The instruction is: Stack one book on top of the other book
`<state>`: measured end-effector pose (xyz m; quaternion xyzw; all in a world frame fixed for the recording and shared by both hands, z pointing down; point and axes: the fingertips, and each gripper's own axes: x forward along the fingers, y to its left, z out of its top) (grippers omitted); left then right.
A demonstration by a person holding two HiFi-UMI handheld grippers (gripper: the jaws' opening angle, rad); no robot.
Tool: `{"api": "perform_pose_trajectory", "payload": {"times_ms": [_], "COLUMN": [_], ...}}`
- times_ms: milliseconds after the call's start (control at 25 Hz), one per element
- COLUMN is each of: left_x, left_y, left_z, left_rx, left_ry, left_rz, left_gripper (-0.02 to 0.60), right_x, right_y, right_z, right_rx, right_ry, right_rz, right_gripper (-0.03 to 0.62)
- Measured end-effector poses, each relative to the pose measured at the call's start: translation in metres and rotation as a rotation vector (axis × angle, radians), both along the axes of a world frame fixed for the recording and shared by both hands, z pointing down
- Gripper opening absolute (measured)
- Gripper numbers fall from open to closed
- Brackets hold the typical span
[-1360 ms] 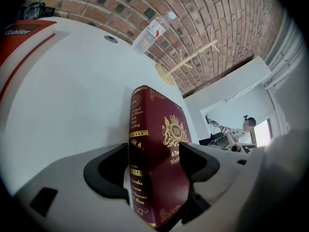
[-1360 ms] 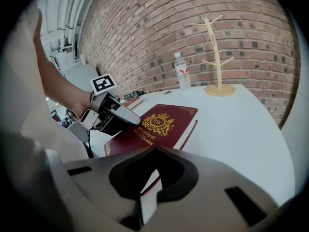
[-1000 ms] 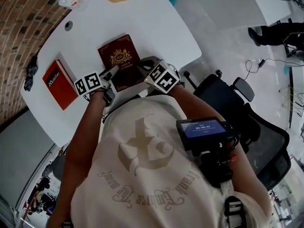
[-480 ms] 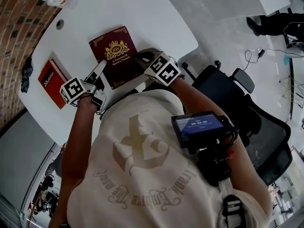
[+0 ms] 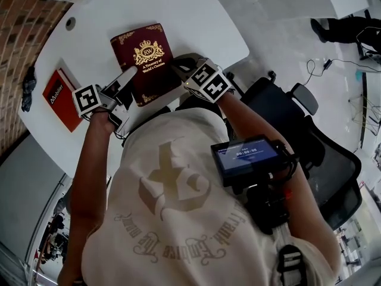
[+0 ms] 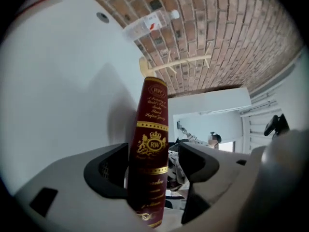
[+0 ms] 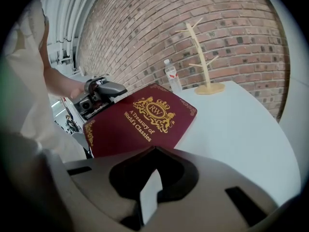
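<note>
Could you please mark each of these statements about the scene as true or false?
1. The maroon book's spine stands between the jaws of the left gripper. True.
2. The red book lies on top of the maroon book. False: it lies apart from it on the table, further to the left in the head view.
3. A plastic bottle is on the table near the brick wall. True.
4. The wooden rack stands between the two books. False: it stands at the far end of the table, by the wall.
</note>
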<state>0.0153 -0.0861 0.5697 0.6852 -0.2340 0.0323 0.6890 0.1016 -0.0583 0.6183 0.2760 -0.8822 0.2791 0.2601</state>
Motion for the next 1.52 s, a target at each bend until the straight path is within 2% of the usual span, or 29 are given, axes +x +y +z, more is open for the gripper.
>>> {"api": "perform_pose_trajectory", "payload": {"times_ms": [80,240,280,400,560,760,1120,1520], "left_x": [0.020,0.040,0.038,0.024,0.024,0.017,0.018,0.016], "left_y": [0.006,0.010,0.010,0.010,0.012,0.011,0.013,0.010], "left_z": [0.002,0.011,0.012,0.026,0.038,0.042,0.045,0.042], "left_rx": [-0.005,-0.001,-0.004,-0.006,-0.020,-0.026,-0.023,-0.002], "left_ry": [0.028,-0.024,-0.045,-0.166,-0.212,-0.239,-0.226,-0.199], "left_rz": [0.066,0.157,0.171,0.208,0.203,0.204,0.201,0.135], "left_gripper": [0.331,0.331,0.331,0.330,0.317,0.242,0.238,0.236], "right_x": [0.003,0.003,0.001,-0.005,-0.005,-0.009,-0.008,-0.007], "right_y": [0.000,-0.001,-0.001,-0.001,0.000,0.000,0.003,-0.002], "right_z": [0.002,0.002,0.001,-0.003,-0.004,-0.008,-0.007,-0.012], "right_rx": [-0.004,0.008,0.010,0.015,0.027,0.034,0.037,0.052], "right_ry": [0.000,0.013,0.012,0.001,-0.008,-0.009,-0.001,-0.002], "right_rz": [-0.004,-0.029,-0.034,-0.048,-0.068,-0.077,-0.091,-0.089], "right_gripper": [0.021,0.023,0.023,0.023,0.023,0.023,0.023,0.023]}}
